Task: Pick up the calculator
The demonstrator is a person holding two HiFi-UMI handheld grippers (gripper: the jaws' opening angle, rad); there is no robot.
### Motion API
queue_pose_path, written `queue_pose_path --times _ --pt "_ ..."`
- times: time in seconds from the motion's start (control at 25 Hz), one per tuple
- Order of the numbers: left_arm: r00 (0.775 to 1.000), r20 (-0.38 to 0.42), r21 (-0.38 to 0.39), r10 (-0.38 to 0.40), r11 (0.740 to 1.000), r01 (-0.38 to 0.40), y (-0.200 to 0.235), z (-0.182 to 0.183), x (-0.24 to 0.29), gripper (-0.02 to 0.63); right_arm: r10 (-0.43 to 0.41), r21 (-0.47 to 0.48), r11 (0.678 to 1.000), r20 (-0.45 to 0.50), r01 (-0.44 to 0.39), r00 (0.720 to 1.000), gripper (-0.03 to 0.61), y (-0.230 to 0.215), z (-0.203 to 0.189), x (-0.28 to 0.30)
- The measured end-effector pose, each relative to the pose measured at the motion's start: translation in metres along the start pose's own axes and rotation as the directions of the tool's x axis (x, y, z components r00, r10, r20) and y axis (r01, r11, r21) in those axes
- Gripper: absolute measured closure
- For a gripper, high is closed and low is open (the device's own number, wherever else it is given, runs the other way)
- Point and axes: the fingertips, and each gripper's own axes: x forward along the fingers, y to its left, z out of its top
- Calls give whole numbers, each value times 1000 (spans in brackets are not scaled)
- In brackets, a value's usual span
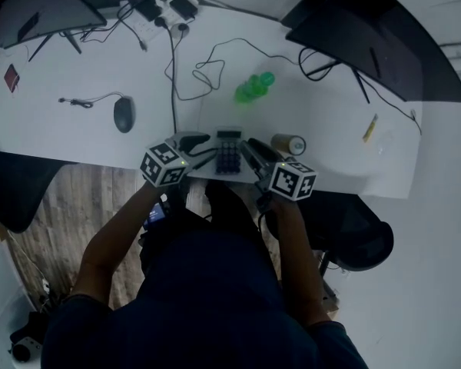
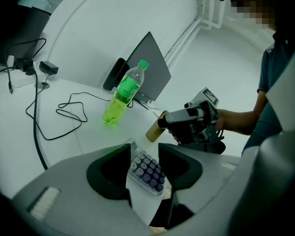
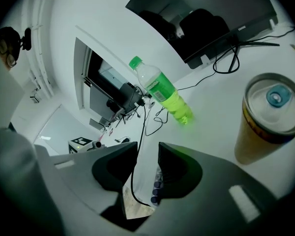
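Flanking the calculator (image 1: 228,157) at the near edge of the white tabletop (image 1: 77,129), low in the centre of the head view, are the left gripper (image 1: 201,144) on its left and the right gripper (image 1: 253,152) on its right. Each carries a cube (image 1: 164,164) of black-and-white square markers, which hold no readable writing.

In the left gripper view the fingers (image 2: 110,173) stand apart and grip nothing. The calculator lies flat in the gap just beyond the tips, with rows of round keys, pale at the far end and dark at the near end. No print on the keys can be read.

In the right gripper view the fingers (image 3: 179,171) are also apart and empty. A black cable (image 3: 137,146) runs down through the gap. A few dark calculator keys show at the lower inner edge of the finger on the right of the frame, and the rest is hidden behind it.

A green plastic bottle (image 2: 122,100) stands beyond the calculator, its label too small to read. A gold can (image 3: 270,117) with a blue tab on its lid stands at the right of the right gripper view. The print on its side is illegible. A monitor (image 3: 221,14) in the upper right of that view has a small white logo, which is unreadable. A dark mouse (image 1: 124,114) sits left of centre in the head view.
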Motion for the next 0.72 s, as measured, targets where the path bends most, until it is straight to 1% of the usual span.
queue_pose_path --times 0.24,0.44,0.72 --pt "1000 -17 -14 3 1000 -3 3 -5 16 442 7 35 999 13 -7 1000 463 -10 0 -4" --pt "999 -28 -25 25 999 -26 10 -10 26 437 -1 56 998 9 1 1000 463 -21 -1 -3" --pt "997 -32 -46 68 997 -70 32 -13 27 428 -8 23 1000 -39 8 999 463 -26 -4 15"
